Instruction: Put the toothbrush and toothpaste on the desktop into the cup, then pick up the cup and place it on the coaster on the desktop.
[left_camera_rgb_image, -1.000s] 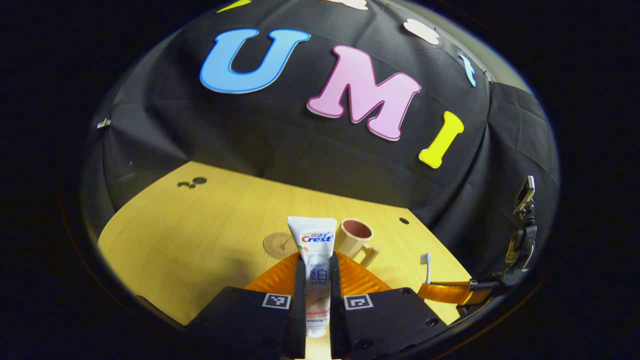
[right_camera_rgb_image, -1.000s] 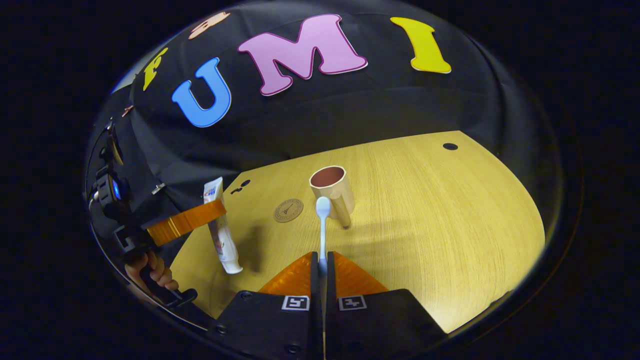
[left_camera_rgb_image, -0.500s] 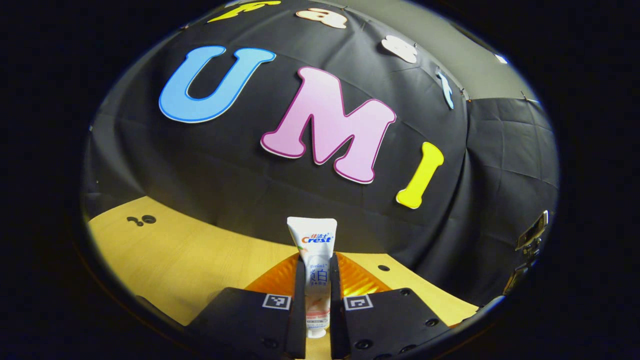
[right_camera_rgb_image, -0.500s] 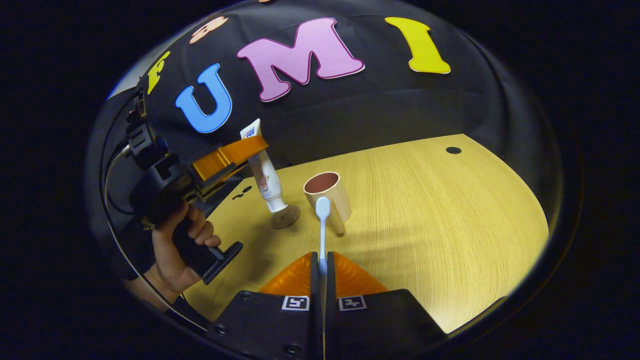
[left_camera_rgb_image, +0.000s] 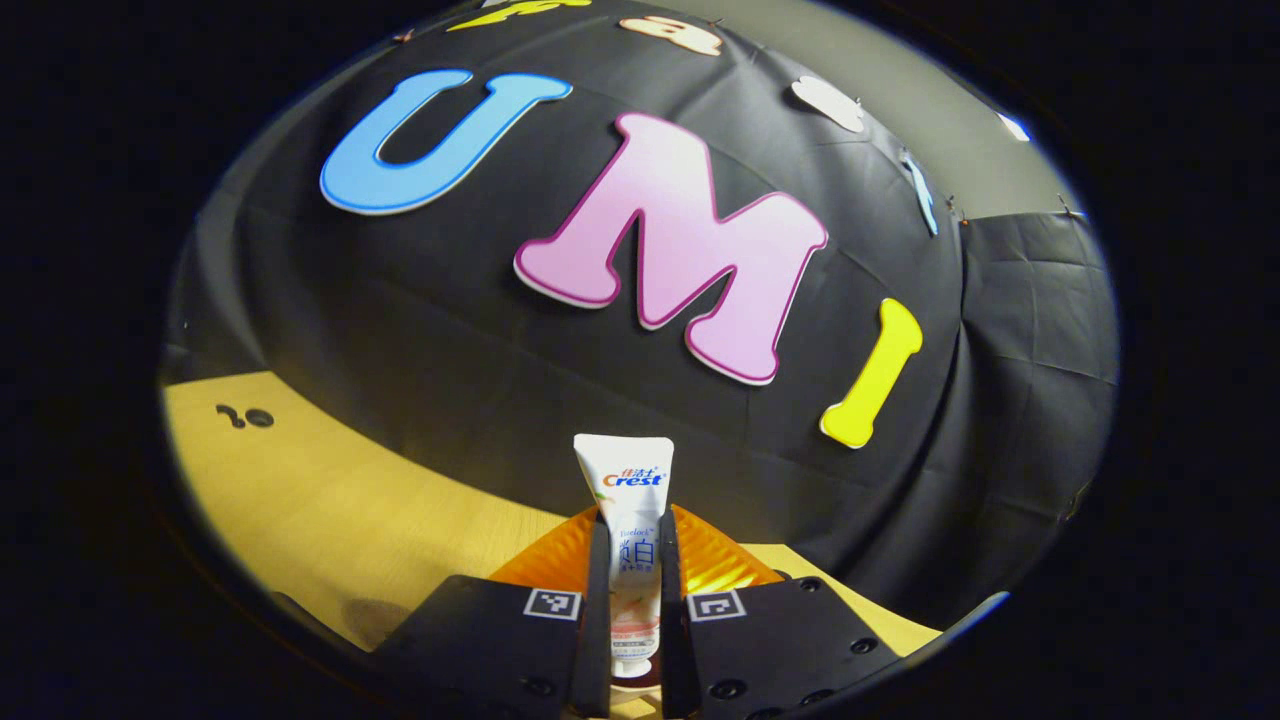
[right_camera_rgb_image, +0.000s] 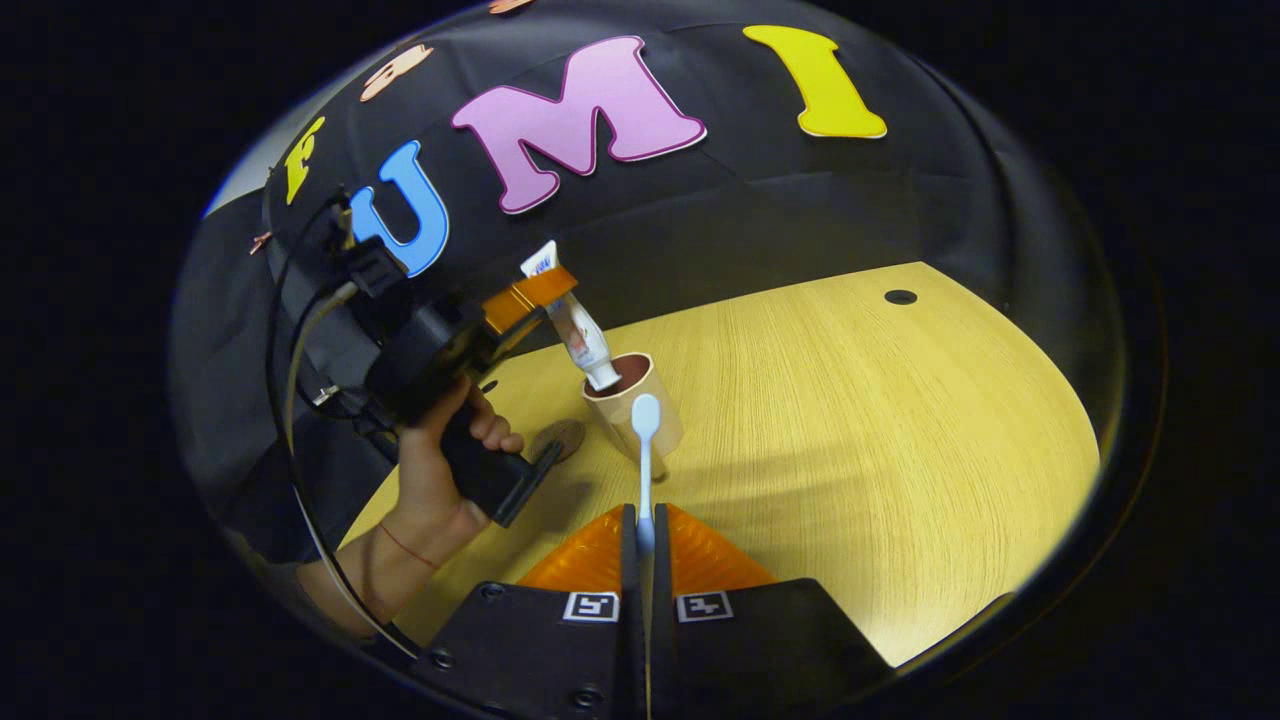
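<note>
Carried from above the coaster (right_camera_rgb_image: 560, 437) to above the cup (right_camera_rgb_image: 634, 402) over the last half second: toothpaste tube (right_camera_rgb_image: 578, 328), cap end downward, cap just at the cup's rim in the right gripper view; whether touching the cup, could not be told. Left claw (right_camera_rgb_image: 545, 296) pressed on both flat sides of the tube, seen also in the left gripper view with the tube (left_camera_rgb_image: 633, 560) upright between the left claw's (left_camera_rgb_image: 633, 600) fingers (left_camera_rgb_image: 598, 620), crimped end forward against the black cloth wall (left_camera_rgb_image: 500, 340). Held by a hand (right_camera_rgb_image: 445, 470) around its handle, with a cable looping off behind. Right claw (right_camera_rgb_image: 645, 545) pinched together on the handle of the white toothbrush (right_camera_rgb_image: 645, 455), brush head pointing forward, overlapping the near side of the cup in that view. Cup stood upright on the wooden bench (right_camera_rgb_image: 850, 440), beige outside, reddish inside, handle toward the camera. Coaster lay flat on the bench just left of the cup, partly hidden by the left gripper's handle.
</note>
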